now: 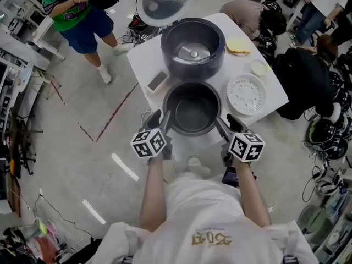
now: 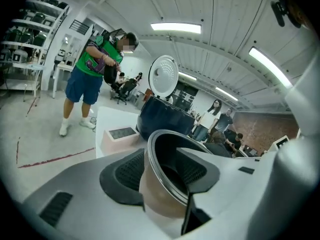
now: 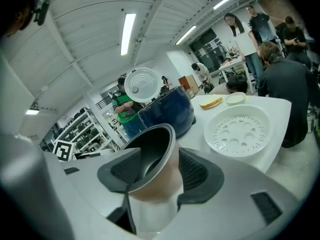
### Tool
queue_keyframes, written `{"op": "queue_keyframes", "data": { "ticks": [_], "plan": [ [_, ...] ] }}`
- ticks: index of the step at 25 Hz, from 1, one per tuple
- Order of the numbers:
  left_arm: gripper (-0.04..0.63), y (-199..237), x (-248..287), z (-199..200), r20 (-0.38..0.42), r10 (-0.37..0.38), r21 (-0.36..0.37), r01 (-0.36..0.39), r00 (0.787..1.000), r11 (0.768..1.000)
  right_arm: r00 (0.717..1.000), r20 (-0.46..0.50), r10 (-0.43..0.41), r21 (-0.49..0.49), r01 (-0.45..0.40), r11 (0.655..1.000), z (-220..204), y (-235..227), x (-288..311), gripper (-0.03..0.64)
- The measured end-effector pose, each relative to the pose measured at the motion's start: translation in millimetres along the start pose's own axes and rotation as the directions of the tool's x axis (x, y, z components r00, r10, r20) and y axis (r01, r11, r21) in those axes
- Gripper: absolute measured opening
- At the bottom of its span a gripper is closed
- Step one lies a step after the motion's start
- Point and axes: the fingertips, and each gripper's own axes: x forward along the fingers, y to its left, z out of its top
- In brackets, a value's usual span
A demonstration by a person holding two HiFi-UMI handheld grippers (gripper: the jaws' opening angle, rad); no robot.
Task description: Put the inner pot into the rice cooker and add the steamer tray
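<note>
Closest to me, the left gripper (image 1: pixel 160 119) and the right gripper (image 1: pixel 228 124) reach forward to the pot (image 1: pixel 192 111), one at each near side of its rim. It stands at the near edge of the white table (image 1: pixel 144 65), just in front of the rice cooker (image 1: pixel 169 59). I can't tell whether its base still rests on the tabletop.

In the left gripper view one pad sits outside the wall and one inside. The wall looks pinched between them, so I read that gripper as clamped on the rim. In the right gripper view the jaws also straddle the rim, one pad in and one out, but they stand wide. I see no firm squeeze there, so I treat that side as not yet gripping.

The cooker's lid (image 1: pixel 164 1) is up and its well is bare, so the pot isn't in yet. The steamer tray (image 1: pixel 246 94) lies flat on the table to the right of the pot, untouched.

I expect the pot to be stiff, smooth metal with some weight, and slick under the pads. The rolled lip is the place to hold, at two opposite points, and I'd keep it level so it can't swing or slide out. The tray looks like light, rigid plastic with holes, and a pinch on its outer rim should carry it.
</note>
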Motion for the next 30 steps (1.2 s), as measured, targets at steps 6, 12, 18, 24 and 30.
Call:
{"op": "queue_keyframes", "data": {
  "ticks": [6,12,18,24,30],
  "plan": [
    [0.195,11.0,14.7,-7.4,-0.068,-0.022,0.013,0.023,0.997,1.0,0.999,-0.006,-0.039,0.04,0.039,0.998,-9.5,-5.9,13.9,0.222],
    [0.178,11.7,23.1,-8.4,-0.087,-0.043,0.018,0.045,0.995,0.999,0.998,-0.038,-0.056,0.067,0.059,0.996,-18.1,-9.8,27.8,0.207],
    [0.127,3.4,26.4,-13.4,-0.086,-0.058,0.03,0.061,0.995,0.998,0.998,-0.027,-0.06,0.044,0.061,0.997,-18.9,-10.5,28.3,0.126],
    [0.12,3.0,22.6,-11.2,-0.084,-0.056,0.022,0.058,0.995,0.998,0.996,-0.046,-0.077,0.043,0.079,0.996,-20.4,-9.7,27.2,0.129],
    [0.117,4.7,12.8,-15.7,-0.09,-0.048,0.0,0.049,0.995,0.999,0.997,-0.056,-0.056,0.05,0.059,0.997,-22.8,-3.8,21.3,0.124]
  ]
}}
